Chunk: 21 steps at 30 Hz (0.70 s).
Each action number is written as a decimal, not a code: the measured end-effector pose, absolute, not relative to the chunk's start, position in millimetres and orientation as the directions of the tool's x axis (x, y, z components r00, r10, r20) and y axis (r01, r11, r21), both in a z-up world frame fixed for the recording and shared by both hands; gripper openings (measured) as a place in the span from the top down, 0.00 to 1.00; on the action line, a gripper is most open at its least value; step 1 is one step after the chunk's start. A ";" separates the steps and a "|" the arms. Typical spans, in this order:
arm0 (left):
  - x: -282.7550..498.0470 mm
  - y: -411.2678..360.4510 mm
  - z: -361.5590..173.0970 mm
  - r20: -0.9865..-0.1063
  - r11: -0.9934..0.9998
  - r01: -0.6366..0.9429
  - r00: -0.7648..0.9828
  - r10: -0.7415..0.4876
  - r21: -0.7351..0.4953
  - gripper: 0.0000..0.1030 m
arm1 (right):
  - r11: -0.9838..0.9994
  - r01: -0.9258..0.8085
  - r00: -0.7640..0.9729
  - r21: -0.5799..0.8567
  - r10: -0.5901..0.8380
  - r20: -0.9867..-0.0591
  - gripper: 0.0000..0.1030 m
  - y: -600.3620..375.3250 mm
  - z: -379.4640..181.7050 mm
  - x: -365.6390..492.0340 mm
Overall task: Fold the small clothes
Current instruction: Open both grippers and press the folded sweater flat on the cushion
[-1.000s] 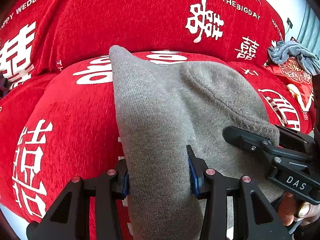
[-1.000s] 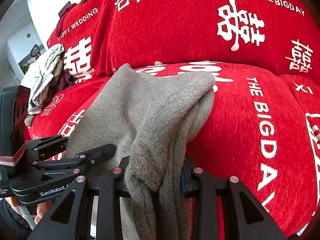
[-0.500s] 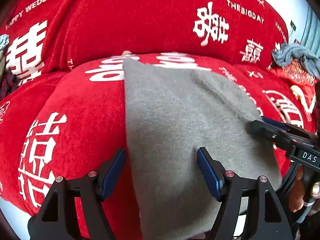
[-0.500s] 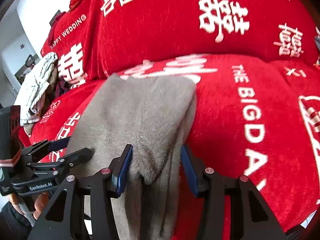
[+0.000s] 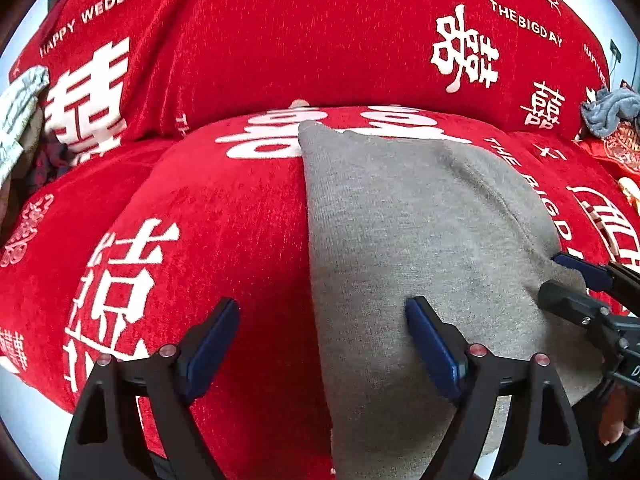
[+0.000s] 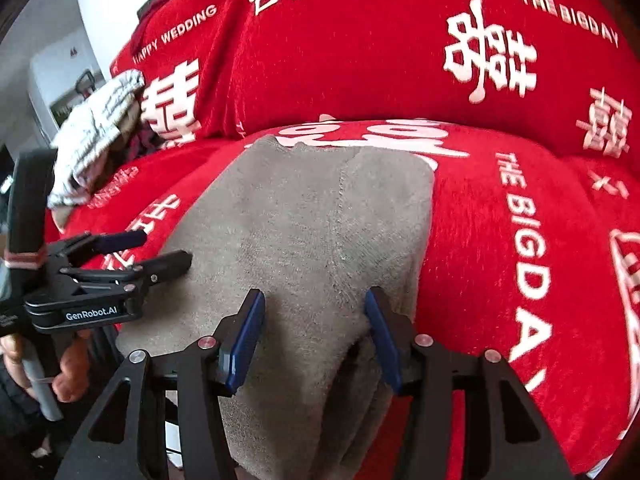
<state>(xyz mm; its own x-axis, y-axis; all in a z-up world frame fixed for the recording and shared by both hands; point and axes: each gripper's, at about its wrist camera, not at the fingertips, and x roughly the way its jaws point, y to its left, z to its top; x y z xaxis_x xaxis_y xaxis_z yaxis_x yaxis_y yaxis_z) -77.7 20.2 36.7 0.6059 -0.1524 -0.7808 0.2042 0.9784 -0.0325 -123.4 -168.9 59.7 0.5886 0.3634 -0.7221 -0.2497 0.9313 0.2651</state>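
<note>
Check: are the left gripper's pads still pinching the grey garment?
Apart. In the left wrist view the left gripper has just been opening; the grey garment lies flat on the red cover, its edge untouched between the pads.

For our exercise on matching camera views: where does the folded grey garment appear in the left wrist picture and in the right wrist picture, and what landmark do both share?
Left wrist view: the grey garment lies right of centre on the red seat cushion, running to the bottom edge.
Right wrist view: the grey garment fills the centre, running down to the bottom edge.
Shared landmark: the white THE BIG DAY lettering on the cushion just right of the garment.
</note>
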 end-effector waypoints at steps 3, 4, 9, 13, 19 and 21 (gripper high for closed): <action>-64.9 22.0 45.8 -0.788 0.976 0.211 0.591 -0.171 -0.053 0.16 | 0.931 -0.270 0.597 0.244 0.361 -0.717 0.45 -167.9 71.0 -121.0; -58.3 20.0 49.5 -0.787 0.977 0.209 0.596 -0.159 -0.039 0.16 | 0.933 -0.272 0.601 0.235 0.355 -0.716 0.45 -167.0 73.5 -117.3; -9.7 3.0 51.9 -0.825 0.979 0.205 0.556 -0.102 0.017 0.16 | 0.930 -0.258 0.543 0.261 0.363 -0.757 0.44 -168.8 72.2 -63.7; 22.8 -7.0 40.6 -0.860 0.977 0.209 0.503 -0.083 0.028 0.16 | 0.925 -0.234 0.477 0.298 0.376 -0.794 0.44 -174.7 55.8 -23.1; 47.5 -10.5 26.4 -0.881 0.977 0.211 0.466 -0.079 0.024 0.16 | 0.919 -0.218 0.447 0.329 0.394 -0.804 0.45 -179.5 47.3 8.9; 43.1 -6.2 32.3 -0.875 0.980 0.200 0.476 -0.092 0.005 0.16 | 0.934 -0.204 0.483 0.292 0.356 -0.800 0.44 -177.0 59.5 0.1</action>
<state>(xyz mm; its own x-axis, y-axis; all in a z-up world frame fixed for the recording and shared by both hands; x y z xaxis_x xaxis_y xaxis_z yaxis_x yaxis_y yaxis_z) 43.1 -6.2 32.3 0.4755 -0.0924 -0.8748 0.1996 0.9799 0.0050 0.1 -177.0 59.5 0.4834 0.3558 -0.7998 -0.2040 0.9343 0.2923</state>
